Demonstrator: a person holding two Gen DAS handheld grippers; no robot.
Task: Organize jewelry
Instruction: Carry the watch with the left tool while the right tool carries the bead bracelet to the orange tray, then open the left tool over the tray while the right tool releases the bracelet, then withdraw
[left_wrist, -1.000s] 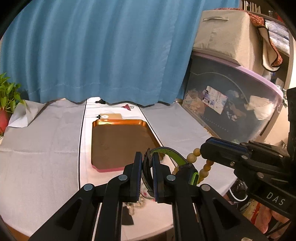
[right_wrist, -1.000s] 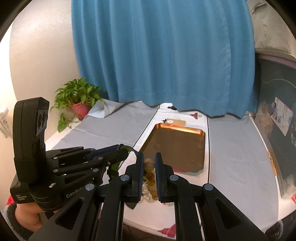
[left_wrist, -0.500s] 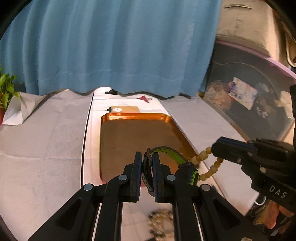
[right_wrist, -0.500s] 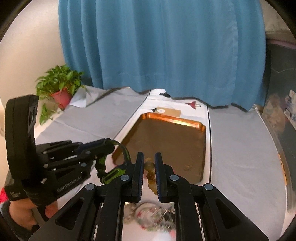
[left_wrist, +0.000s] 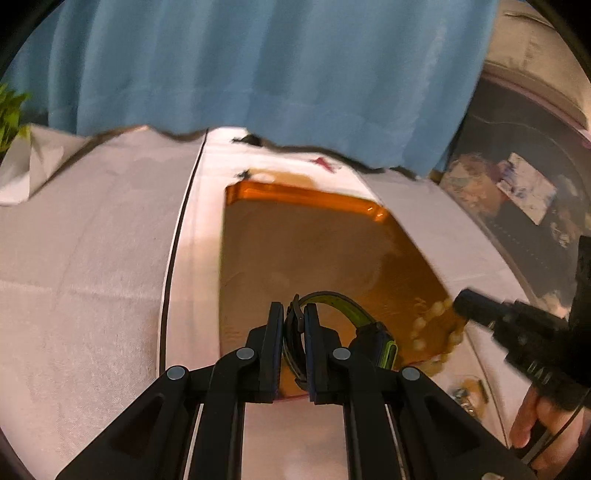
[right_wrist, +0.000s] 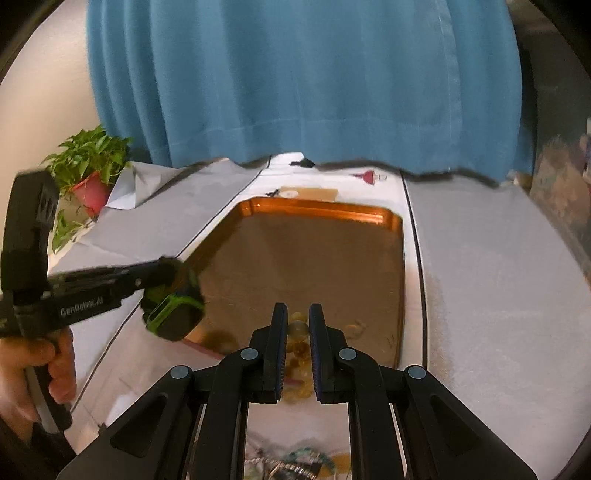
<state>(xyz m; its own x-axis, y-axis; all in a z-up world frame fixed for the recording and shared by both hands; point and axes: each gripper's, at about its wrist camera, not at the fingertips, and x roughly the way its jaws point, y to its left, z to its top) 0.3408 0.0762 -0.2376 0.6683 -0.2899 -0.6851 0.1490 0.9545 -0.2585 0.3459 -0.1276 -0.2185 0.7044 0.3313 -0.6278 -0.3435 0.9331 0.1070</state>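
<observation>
We are holding two black grippers over a table covered in pale cloth (left_wrist: 92, 258), with a blue curtain (right_wrist: 295, 74) hanging behind it. Starting at the left, the left gripper (left_wrist: 293, 325) is pinching the strap of a black watch with a lime-green band (left_wrist: 347, 310), its jaws nearly closed on the strap. The watch body is hanging just to the right of the fingers, above the near end of an orange tray (left_wrist: 303, 195). From the other camera, the same watch (right_wrist: 173, 314) is showing as a dark block edged in green, blurred, over the tray's near left corner. Moving right, the right gripper (right_wrist: 297, 332) is clamping a string of round amber beads (right_wrist: 297, 343), its jaws nearly closed on them. The beads are dangling in a loop above the tray's (right_wrist: 321, 208) near edge. A small heap of other jewelry (right_wrist: 295, 461) is lying on the cloth nearest us, below the gripper.
</observation>
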